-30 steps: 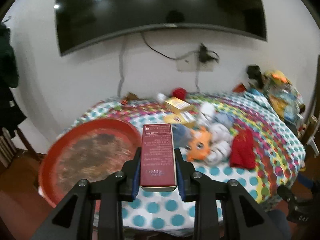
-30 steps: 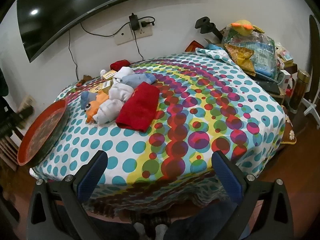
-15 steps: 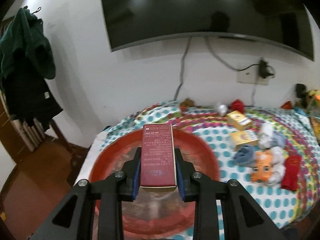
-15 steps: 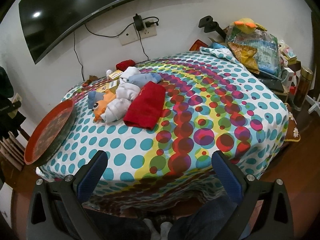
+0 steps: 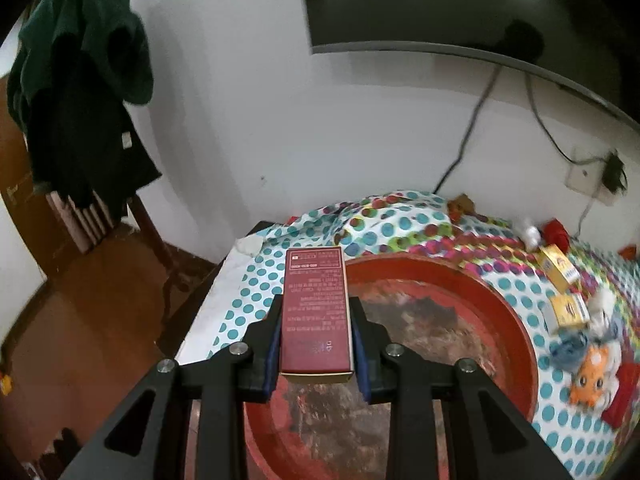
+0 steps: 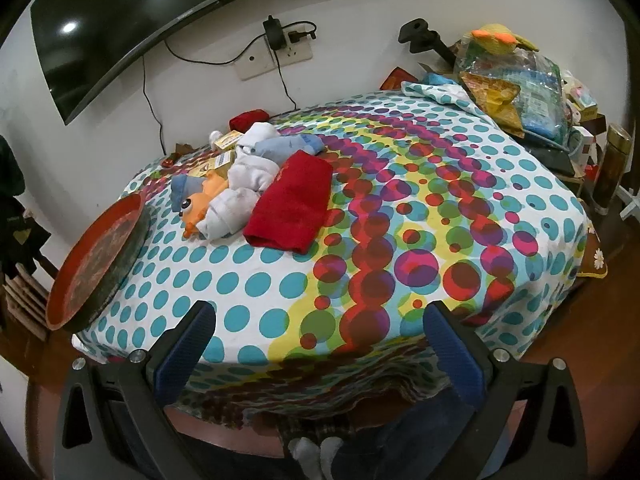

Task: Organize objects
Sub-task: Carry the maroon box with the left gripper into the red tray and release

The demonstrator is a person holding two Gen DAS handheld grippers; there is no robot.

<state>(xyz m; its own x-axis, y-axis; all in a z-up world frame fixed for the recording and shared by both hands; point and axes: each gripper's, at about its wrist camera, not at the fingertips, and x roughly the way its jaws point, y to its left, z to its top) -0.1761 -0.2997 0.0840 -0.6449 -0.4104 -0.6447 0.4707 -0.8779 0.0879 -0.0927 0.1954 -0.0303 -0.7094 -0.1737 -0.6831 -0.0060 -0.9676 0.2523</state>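
My left gripper [image 5: 316, 312] is shut on a dark red carton [image 5: 316, 308] with printed text. It holds the carton above the left part of a round red tray [image 5: 452, 292] on the dotted tablecloth. The tray also shows in the right wrist view [image 6: 100, 256], at the table's left edge. My right gripper [image 6: 320, 340] is open and empty, hanging off the table's near edge. A pile lies left of centre: a red folded cloth [image 6: 292, 204], white socks [image 6: 248, 172], an orange plush toy [image 6: 200, 204] and small yellow boxes [image 6: 224, 160].
A dark coat [image 5: 80, 92] hangs over a wooden chair left of the table. Bags and a yellow plush [image 6: 516, 76] crowd the table's far right. A TV [image 6: 120, 24] and a wall socket [image 6: 276, 60] are behind. A brown flask [image 6: 612, 172] stands at right.
My left gripper has swung left with the carton, from the pile of objects to over the red tray's left side. My right gripper has held nearly still and open.
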